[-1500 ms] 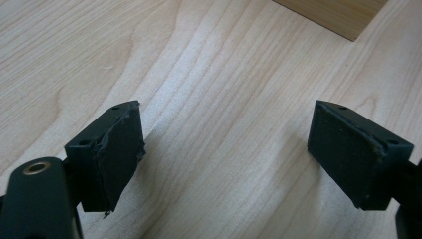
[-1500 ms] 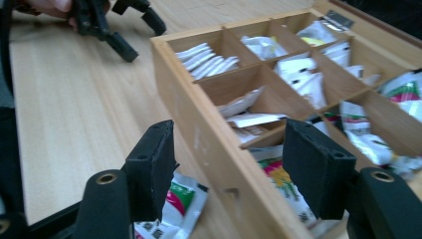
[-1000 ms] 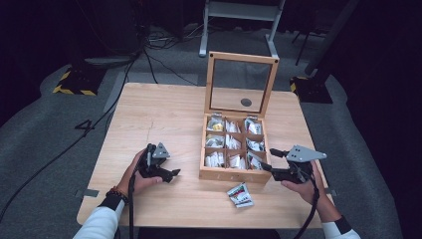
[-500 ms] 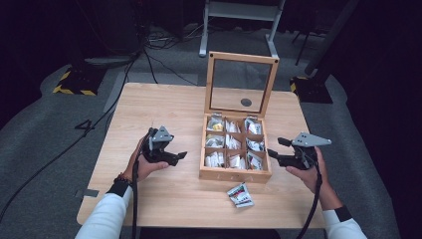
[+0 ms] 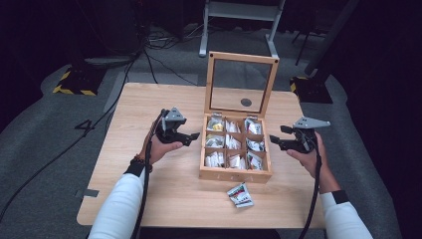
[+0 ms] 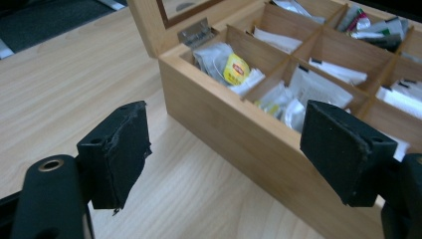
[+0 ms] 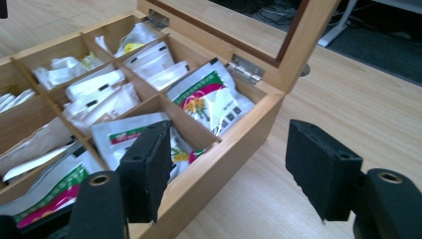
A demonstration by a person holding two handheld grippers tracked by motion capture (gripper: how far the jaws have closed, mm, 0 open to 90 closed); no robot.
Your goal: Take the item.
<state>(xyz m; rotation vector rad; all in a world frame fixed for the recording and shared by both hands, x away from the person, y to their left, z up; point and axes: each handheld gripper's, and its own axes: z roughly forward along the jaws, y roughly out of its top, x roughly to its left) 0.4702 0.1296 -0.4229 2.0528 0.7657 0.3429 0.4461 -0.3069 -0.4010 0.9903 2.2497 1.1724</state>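
A pale wooden worktop (image 5: 129, 129) stands on grey carpet, with black cables and a yellow-and-black striped block on the floor beyond its far left corner and a white metal frame farther back in a dark room. Nearest the person, one loose tea sachet (image 5: 240, 194) lies on the worktop just in front of the wooden tea box (image 5: 235, 174). The box has nine compartments in three rows of three, all holding sachets, and its glass-paned lid (image 5: 242, 83) stands upright at the far edge. Two grippers flank the box, one each side. The left gripper (image 5: 188, 138) is held just left of the box, its jaws spread wide and holding nothing. The right gripper (image 5: 277, 137) is held just right of it, jaws likewise spread and unloaded, pointing toward the box.
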